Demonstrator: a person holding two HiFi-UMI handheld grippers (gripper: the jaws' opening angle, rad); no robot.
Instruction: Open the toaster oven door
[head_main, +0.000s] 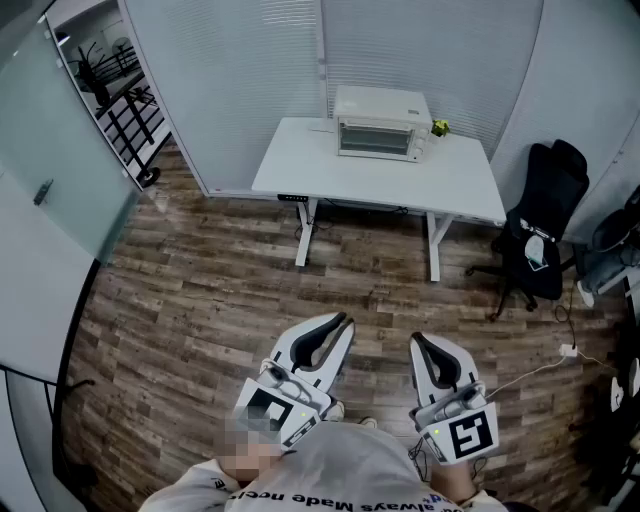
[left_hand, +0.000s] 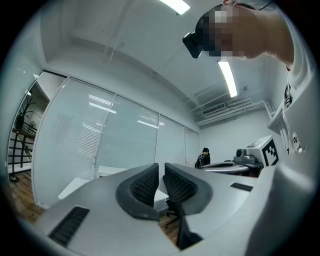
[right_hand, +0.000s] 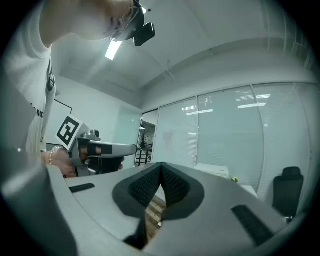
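Observation:
A white toaster oven (head_main: 378, 124), its door closed, stands at the back of a white desk (head_main: 370, 185) across the room. In the right gripper view the toaster oven (right_hand: 212, 171) is a small pale box far off. Both grippers are held low, close to the person's body and far from the desk. My left gripper (head_main: 346, 320) points toward the desk; its jaws (left_hand: 161, 166) stand a narrow slit apart with nothing between them. My right gripper (head_main: 414, 341) has its tips touching (right_hand: 161, 165) and holds nothing.
Wood-plank floor lies between me and the desk. A black office chair (head_main: 545, 215) stands right of the desk, with cables on the floor (head_main: 568, 350) beyond it. A small yellow-green object (head_main: 438, 127) sits beside the toaster. Glass walls with blinds are behind the desk, and a rack (head_main: 120, 105) stands at the far left.

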